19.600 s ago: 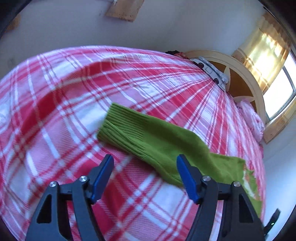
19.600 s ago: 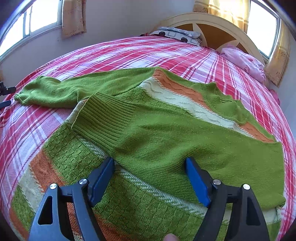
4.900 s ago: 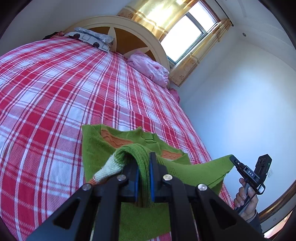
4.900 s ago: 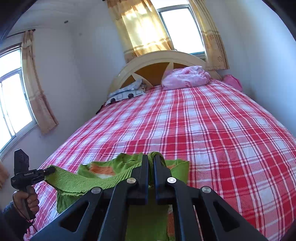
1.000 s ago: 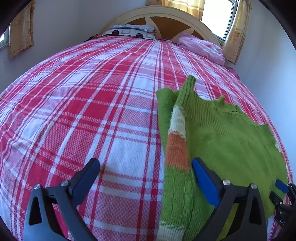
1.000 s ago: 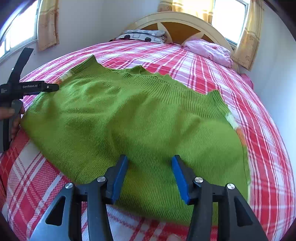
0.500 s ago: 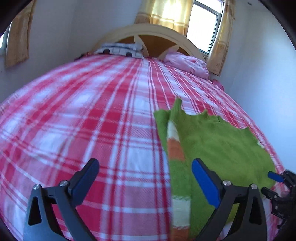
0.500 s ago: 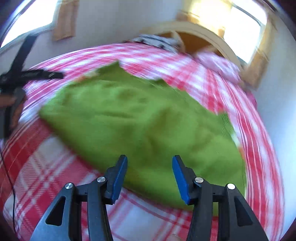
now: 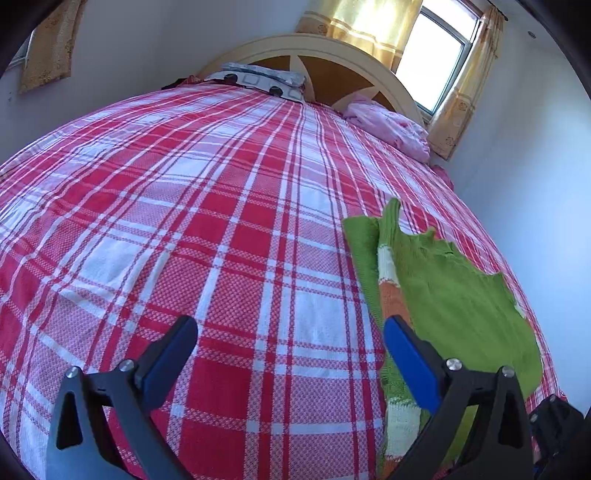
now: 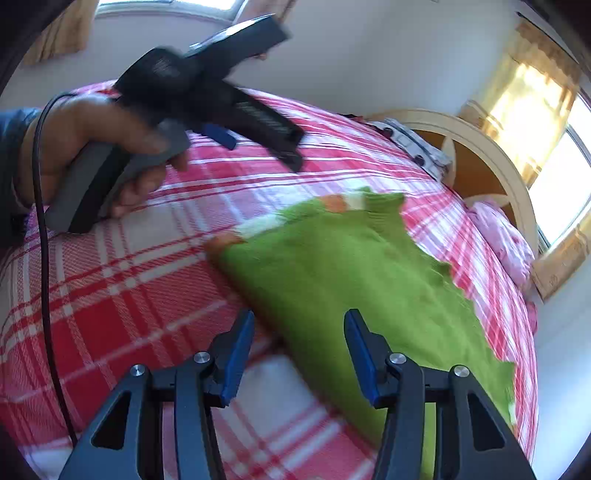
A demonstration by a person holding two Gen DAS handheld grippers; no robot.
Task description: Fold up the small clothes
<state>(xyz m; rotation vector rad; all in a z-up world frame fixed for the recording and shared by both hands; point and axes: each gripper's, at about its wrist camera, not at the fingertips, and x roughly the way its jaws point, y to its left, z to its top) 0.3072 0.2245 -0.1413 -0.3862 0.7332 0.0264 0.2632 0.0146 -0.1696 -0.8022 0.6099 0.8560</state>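
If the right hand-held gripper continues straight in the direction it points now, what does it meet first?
Most likely the near edge of the green sweater, lying on the bed just ahead of the open right hand-held gripper. Depth is uncertain.

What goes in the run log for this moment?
sweater: lying folded on bed | left gripper: open, empty, over the bedspread | right gripper: open, empty, above sweater's near edge

Just a bedroom at home. There's a big bed [image 9: 221,229] with a red plaid cover, pillows [image 9: 262,79] by the headboard [image 9: 332,48], and curtains [image 9: 365,22] over a sunny window [image 9: 432,62].
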